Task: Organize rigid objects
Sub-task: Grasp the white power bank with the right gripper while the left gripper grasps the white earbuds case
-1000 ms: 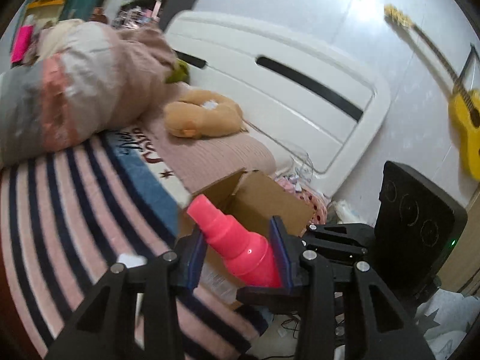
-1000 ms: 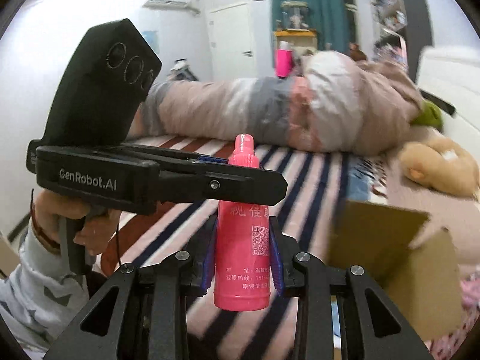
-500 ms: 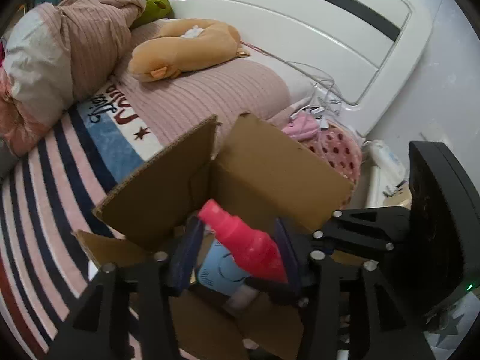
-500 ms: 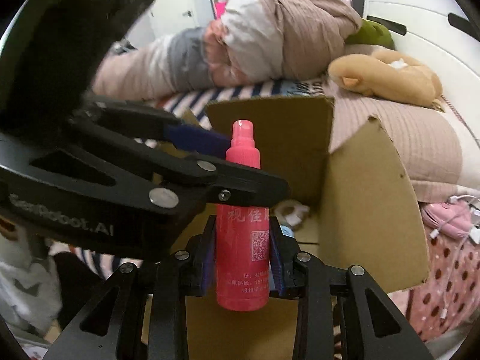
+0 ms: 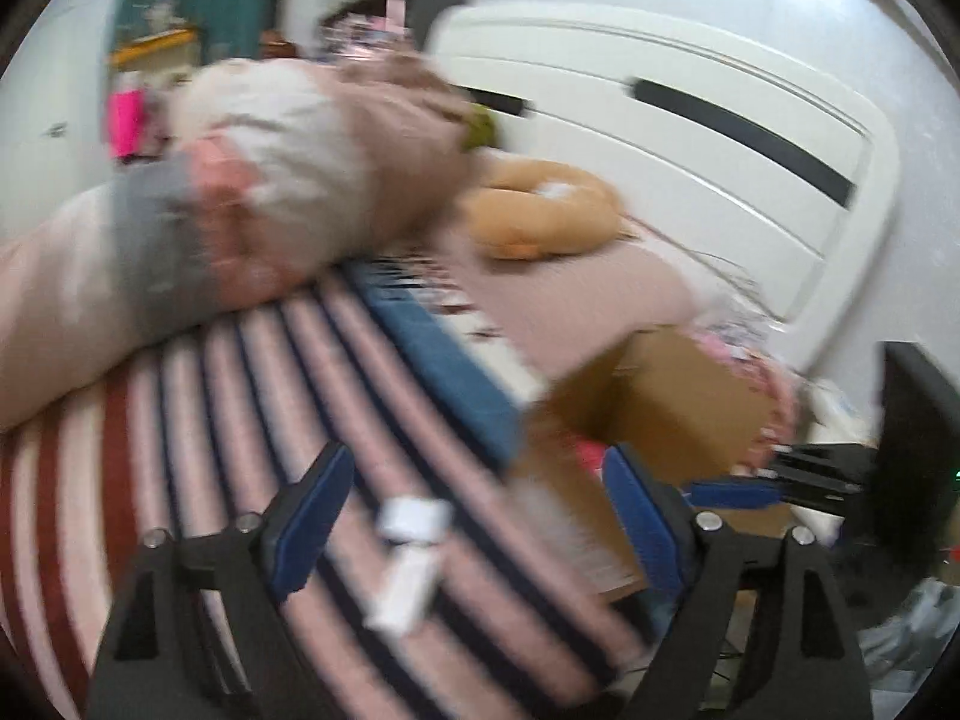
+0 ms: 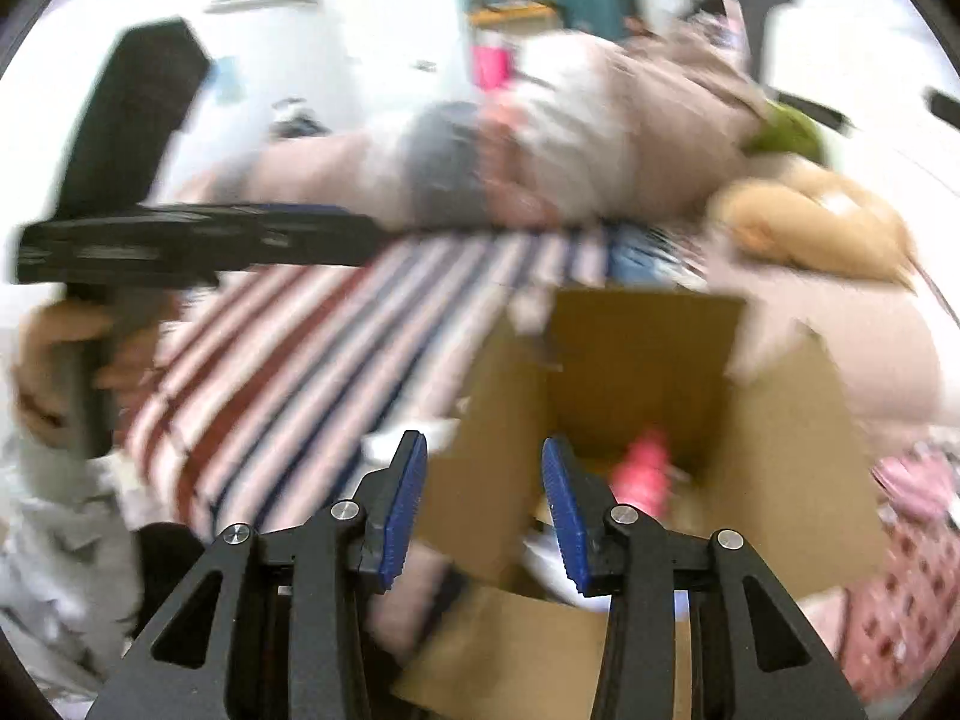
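Pink bottle [image 6: 647, 468] — smooth plastic, blurred — lies inside the open cardboard box [image 6: 780, 444], just beyond the right gripper [image 6: 485, 507], whose fingers have just been opening and hold nothing. The left gripper [image 5: 474, 516], also just opened wide, is empty over the striped blanket [image 5: 252, 396]. Risk: either gripper could clip a box flap — tipping it.

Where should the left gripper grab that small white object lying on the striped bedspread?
Judging through heavy blur, take the small white object across its narrower lower body, coming from above. It lies flat on the striped bedspread, lengthwise between the open left gripper fingers, so its long sides already face the pads.
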The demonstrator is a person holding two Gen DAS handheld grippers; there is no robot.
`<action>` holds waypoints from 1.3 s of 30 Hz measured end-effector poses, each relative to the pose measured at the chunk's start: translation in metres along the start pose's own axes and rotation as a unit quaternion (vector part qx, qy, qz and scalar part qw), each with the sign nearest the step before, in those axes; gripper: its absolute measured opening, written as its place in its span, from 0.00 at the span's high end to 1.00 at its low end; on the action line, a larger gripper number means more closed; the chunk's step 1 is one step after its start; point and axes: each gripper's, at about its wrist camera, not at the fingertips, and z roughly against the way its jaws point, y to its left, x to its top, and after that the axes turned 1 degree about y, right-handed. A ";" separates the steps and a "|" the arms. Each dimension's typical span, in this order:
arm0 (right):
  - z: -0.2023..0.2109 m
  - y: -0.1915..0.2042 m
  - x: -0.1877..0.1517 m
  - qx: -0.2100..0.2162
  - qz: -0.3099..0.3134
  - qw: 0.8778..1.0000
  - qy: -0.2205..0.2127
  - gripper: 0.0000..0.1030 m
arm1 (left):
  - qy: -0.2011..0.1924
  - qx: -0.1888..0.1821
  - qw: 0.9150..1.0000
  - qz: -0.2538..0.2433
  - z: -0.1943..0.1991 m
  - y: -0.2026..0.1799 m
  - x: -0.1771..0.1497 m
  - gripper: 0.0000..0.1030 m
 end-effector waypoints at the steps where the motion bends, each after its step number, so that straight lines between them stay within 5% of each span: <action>1: -0.003 0.015 0.004 0.017 0.013 1.000 -0.004 0.65 | -0.002 0.018 1.000 0.011 0.006 0.017 -0.010 0.17; 6: -0.046 0.079 0.011 0.076 0.053 0.996 0.014 0.49 | 0.011 0.065 0.997 0.051 0.000 0.081 -0.064 0.16; 10: -0.104 0.096 -0.004 0.074 0.035 0.994 0.067 0.38 | 0.012 0.037 0.996 0.080 -0.025 0.115 -0.100 0.16; 16: -0.186 0.066 -0.025 0.029 -0.040 0.987 0.150 0.37 | 0.032 0.053 0.995 0.074 -0.063 0.128 -0.120 0.16; 20: -0.222 0.040 -0.021 0.006 -0.089 0.984 0.156 0.36 | 0.040 0.051 0.995 0.080 -0.074 0.136 -0.124 0.16; 24: -0.244 0.043 -0.011 -0.021 -0.061 0.986 0.152 0.29 | 0.040 0.062 0.993 0.095 -0.073 0.144 -0.127 0.16; 26: -0.257 0.048 -0.009 -0.048 -0.033 0.987 0.148 0.31 | 0.036 0.057 0.992 0.103 -0.071 0.148 -0.127 0.16; 28: -0.262 0.051 -0.011 -0.065 -0.012 0.987 0.148 0.58 | 0.035 0.050 0.992 0.108 -0.074 0.150 -0.125 0.16; 30: -0.256 0.057 -0.014 -0.065 0.018 0.987 0.147 0.69 | 0.039 0.040 0.992 0.109 -0.081 0.150 -0.122 0.16; 39: -0.199 0.069 -0.060 -0.110 0.114 0.977 0.142 0.70 | 0.080 -0.023 0.996 0.028 -0.156 0.084 -0.094 0.16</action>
